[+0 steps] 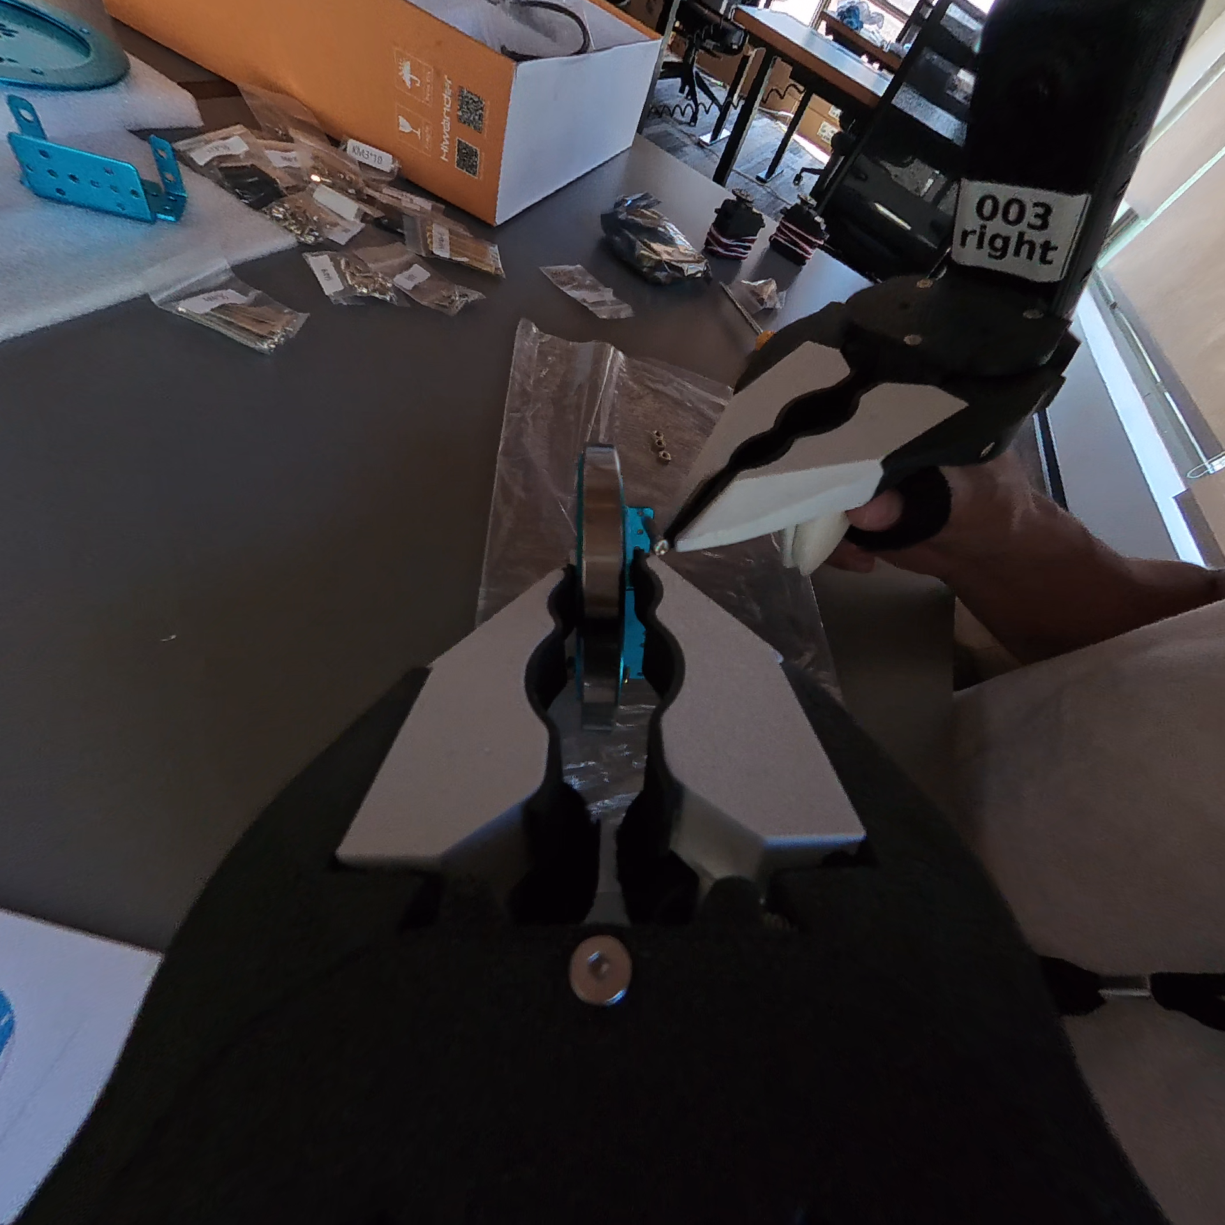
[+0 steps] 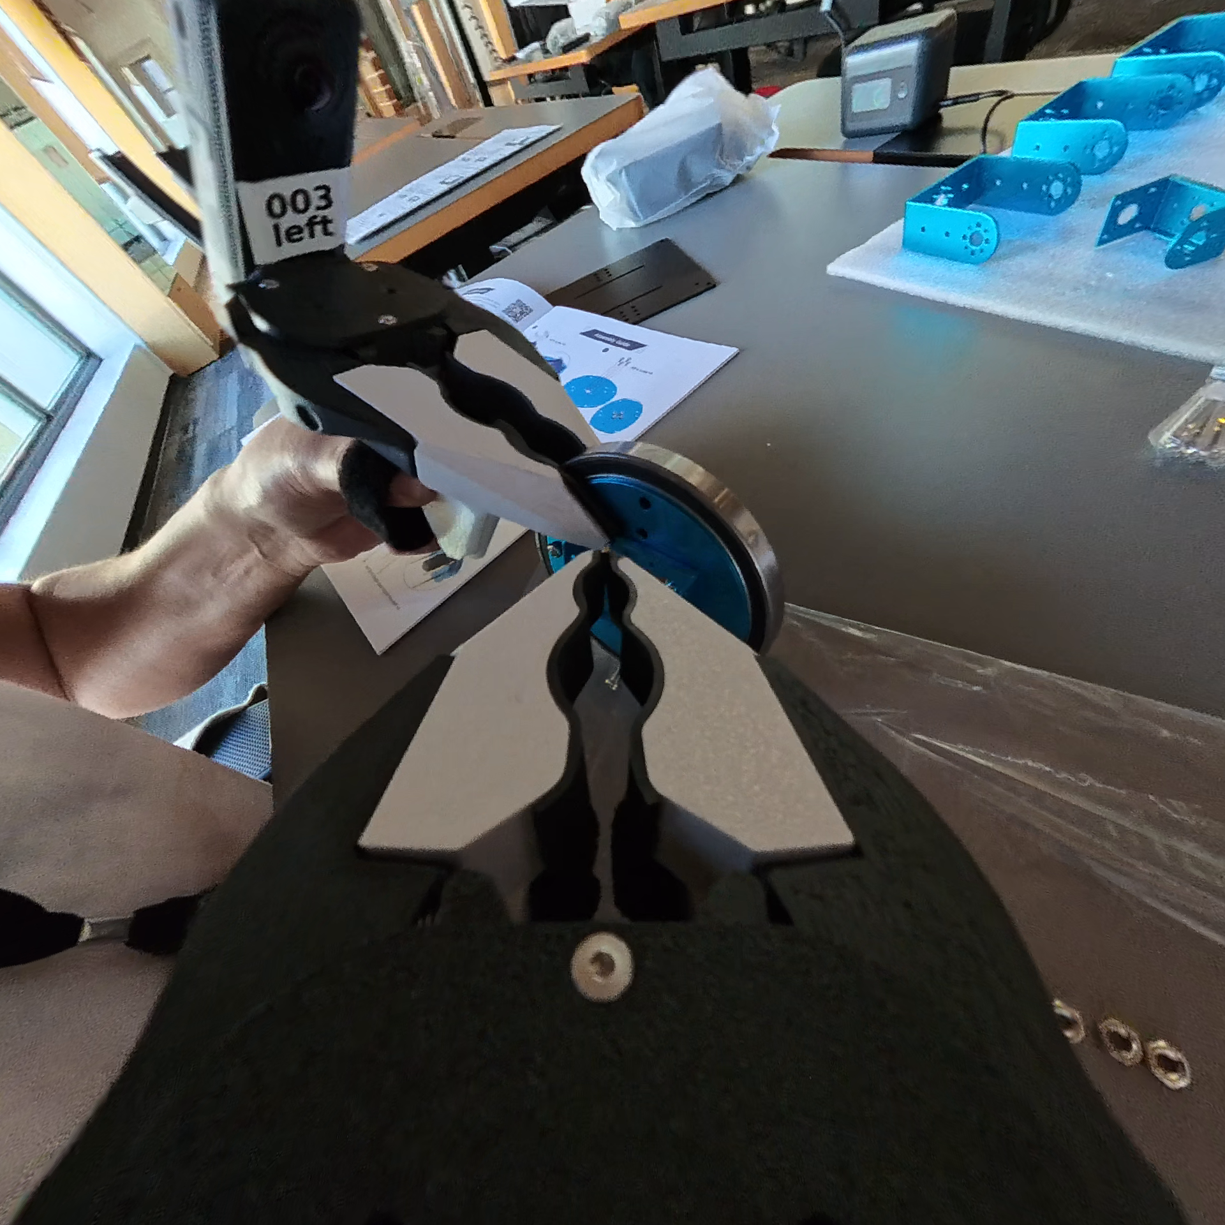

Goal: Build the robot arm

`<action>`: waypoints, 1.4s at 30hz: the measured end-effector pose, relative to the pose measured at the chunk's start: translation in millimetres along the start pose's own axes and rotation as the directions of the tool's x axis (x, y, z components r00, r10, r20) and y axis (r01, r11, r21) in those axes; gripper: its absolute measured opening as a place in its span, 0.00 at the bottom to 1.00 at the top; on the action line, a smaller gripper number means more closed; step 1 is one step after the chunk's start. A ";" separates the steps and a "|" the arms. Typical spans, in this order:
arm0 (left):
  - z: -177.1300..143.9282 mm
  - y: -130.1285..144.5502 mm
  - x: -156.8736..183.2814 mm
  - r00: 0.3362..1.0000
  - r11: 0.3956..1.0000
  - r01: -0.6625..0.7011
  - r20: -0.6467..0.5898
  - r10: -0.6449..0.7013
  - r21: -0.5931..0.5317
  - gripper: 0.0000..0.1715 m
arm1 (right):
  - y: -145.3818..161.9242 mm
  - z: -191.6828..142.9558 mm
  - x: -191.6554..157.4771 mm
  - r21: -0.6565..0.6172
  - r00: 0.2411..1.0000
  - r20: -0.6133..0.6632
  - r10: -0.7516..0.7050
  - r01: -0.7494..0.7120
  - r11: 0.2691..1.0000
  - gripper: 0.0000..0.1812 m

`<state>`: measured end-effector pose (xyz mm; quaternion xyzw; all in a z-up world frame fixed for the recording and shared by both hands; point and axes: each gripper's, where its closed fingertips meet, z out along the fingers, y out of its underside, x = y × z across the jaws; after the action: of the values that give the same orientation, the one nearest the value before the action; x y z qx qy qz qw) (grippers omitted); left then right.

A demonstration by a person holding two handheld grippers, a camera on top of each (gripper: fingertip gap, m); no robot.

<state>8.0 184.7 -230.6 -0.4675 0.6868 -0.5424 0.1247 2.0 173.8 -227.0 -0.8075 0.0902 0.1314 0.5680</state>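
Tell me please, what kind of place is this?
Probably an office or lab workbench used for assembling a robot kit: blue metal brackets on white foam, small bags of screws, an open orange box, and more desks behind.

Two servos (image 1: 739,222); three nuts (image 2: 1120,1042); one disc (image 2: 669,550)

The disc (image 2: 669,530) looked like blue anodised metal ringed by a polished steel rim, glossy. The left gripper (image 1: 600,563) had matt grey finger faces with black ridged inner edges. A small shiny metal screw (image 1: 661,545) gleamed. Crinkled clear plastic sheet (image 2: 994,716) lay on the smooth matt grey table (image 1: 265,464).
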 end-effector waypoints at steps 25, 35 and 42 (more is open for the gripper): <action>-23.1 -8.2 -17.0 0.997 0.994 0.064 0.036 -0.067 0.084 0.09 | 83.0 -15.2 11.7 -0.459 0.914 0.018 -0.406 0.368 0.808 0.06; -20.8 -10.1 -11.5 0.999 0.996 0.038 0.026 -0.041 0.080 0.09 | 80.8 -14.7 16.2 -0.416 0.867 -0.042 -0.496 0.436 0.798 0.03; -13.9 -4.9 -11.5 0.994 0.998 -0.053 0.093 0.049 0.042 0.09 | 48.7 -18.8 13.1 -0.230 0.982 -0.051 -0.183 0.167 0.959 0.03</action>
<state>7.2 202.5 -225.0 -0.4714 0.6799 -0.5320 0.1801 2.1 139.7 -268.6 -0.8755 0.0234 0.0608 0.4788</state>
